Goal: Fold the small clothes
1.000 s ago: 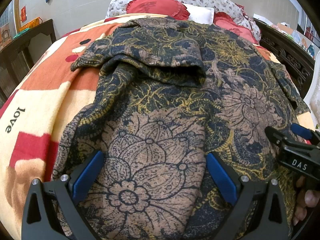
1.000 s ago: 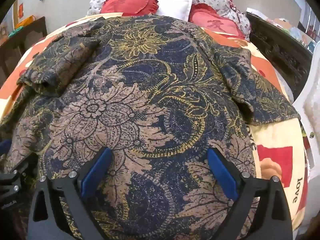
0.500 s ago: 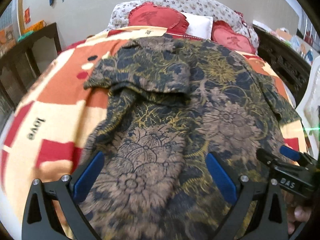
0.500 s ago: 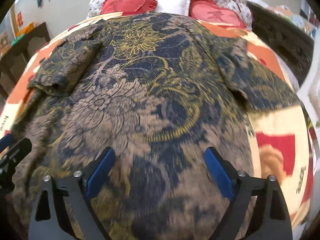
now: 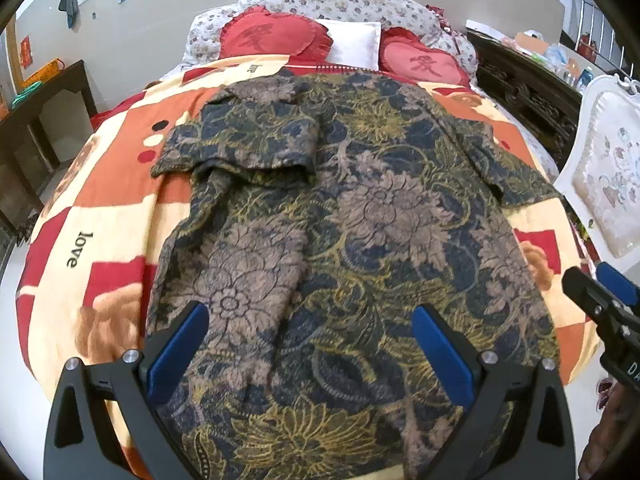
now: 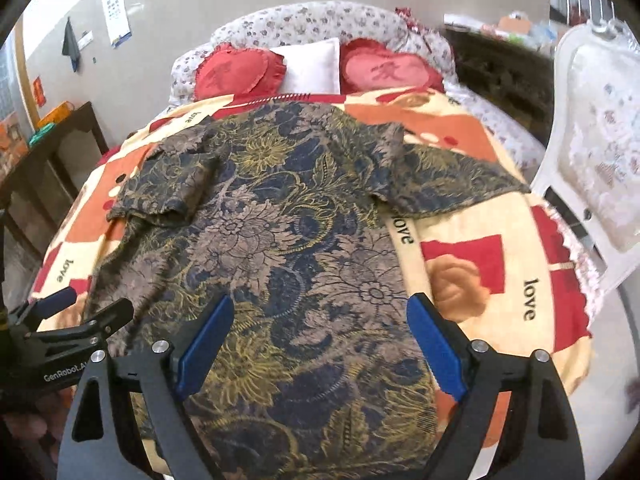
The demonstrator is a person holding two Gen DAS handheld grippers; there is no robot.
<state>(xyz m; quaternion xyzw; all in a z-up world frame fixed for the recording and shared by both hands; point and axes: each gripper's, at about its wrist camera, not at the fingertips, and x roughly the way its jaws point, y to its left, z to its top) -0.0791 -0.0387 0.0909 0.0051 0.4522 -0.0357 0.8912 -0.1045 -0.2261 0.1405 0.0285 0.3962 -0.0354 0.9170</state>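
A dark blue, gold and tan floral shirt (image 5: 360, 220) lies spread on the bed, also seen in the right wrist view (image 6: 280, 240). Its left side and left sleeve (image 5: 240, 148) are folded in over the body. Its right sleeve (image 6: 452, 180) lies out flat. My left gripper (image 5: 308, 344) is open and empty, raised above the shirt's hem. My right gripper (image 6: 320, 340) is open and empty, also above the hem. Each gripper shows at the edge of the other's view: the right one (image 5: 600, 304) and the left one (image 6: 72, 316).
The bed has a red, orange and cream blanket (image 5: 104, 200) with "love" printed on it. Red heart cushions (image 5: 276, 36) and a white pillow (image 5: 352, 46) lie at the head. A dark side table (image 5: 44, 112) stands left, a white chair (image 5: 604, 168) right.
Both grippers have pulled back and up from the shirt, so much more of the bed and room shows. The shirt has not moved.
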